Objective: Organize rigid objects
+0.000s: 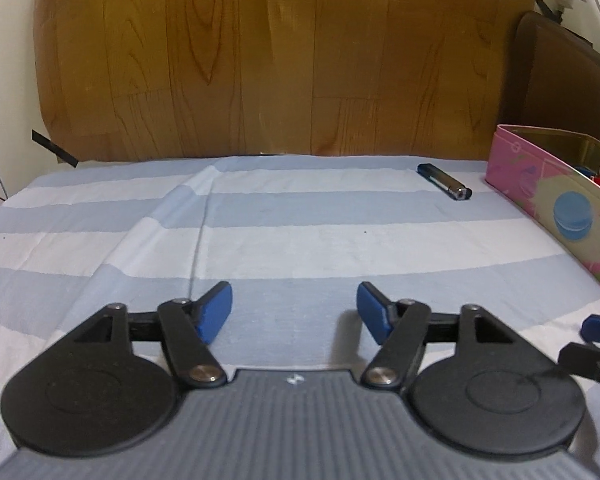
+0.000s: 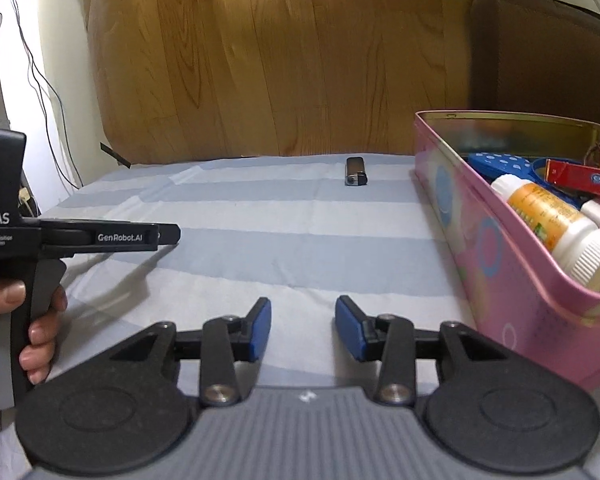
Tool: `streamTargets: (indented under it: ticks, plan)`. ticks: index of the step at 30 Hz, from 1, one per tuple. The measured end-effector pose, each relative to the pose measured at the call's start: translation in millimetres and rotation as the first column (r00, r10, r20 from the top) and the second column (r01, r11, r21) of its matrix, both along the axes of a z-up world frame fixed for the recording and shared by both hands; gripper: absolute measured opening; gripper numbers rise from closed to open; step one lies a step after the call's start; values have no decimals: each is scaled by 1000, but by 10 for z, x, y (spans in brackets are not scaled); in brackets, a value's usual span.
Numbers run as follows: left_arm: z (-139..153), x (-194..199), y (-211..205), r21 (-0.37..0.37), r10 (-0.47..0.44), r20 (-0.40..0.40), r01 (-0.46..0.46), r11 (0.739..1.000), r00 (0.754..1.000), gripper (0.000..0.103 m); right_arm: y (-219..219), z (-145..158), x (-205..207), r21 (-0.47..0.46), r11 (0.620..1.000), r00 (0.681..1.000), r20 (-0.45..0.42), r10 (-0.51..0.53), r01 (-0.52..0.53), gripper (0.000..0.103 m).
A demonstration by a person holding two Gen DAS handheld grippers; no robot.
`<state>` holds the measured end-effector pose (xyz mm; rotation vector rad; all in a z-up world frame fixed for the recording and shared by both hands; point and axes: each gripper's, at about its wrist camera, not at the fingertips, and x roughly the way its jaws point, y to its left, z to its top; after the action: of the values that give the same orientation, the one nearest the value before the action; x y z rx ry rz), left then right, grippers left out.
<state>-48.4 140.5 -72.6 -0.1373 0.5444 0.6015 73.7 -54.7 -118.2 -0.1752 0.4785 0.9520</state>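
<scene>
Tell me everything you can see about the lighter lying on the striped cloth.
The lighter is small and slim, with a dark body and a shiny metal cap end facing the camera. It lies flat near the far edge of the striped cloth, left of the pink tin and apart from it. Nothing touches it but the cloth.

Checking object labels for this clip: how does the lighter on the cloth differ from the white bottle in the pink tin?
The lighter is dark with a metal end; the white bottle has an orange label and a ribbed white cap. The lighter is far smaller and flatter; the bottle is a fat cylinder. The lighter lies alone on the striped cloth, outside the pink tin; the bottle rests inside it among other items. Both lie on their sides, ungripped.
</scene>
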Motion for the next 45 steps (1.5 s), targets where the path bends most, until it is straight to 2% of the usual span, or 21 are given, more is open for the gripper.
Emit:
streamTargets:
  ticks: [4,10,19,34,42,44,45]
  plan:
    - [-2,-14,-1,-4,-6,1,6,1000,1000,76,48,9,-21,-22,1000,1000,22,3,-2,42]
    - [1,-20,-5,-10,-13,-2,13,1000,1000,79,12,6,-19,-7,1000,1000,13,-17,18,42]
    - [-8,-25,23,-33,-15,2,15,999,1000,80,125,29,1,-33,999,1000,24,-8,9,46]
    - [-16,-20,30,-48,-16,2,16,999,1000,81,734,107,416,-94,994,996,76,-49,56,49]
    - [-25,-29,53,-56,-16,2,16,998,1000,82,1098,211,814,-97,987,988,94,-119,128,49]
    - [-26,-28,62,-61,-16,2,16,998,1000,82,1275,211,931,-141,981,987,111,-118,133,49]
    - [-26,-26,66,-64,-16,2,16,998,1000,82,1319,218,989,-126,984,987,107,-116,129,49]
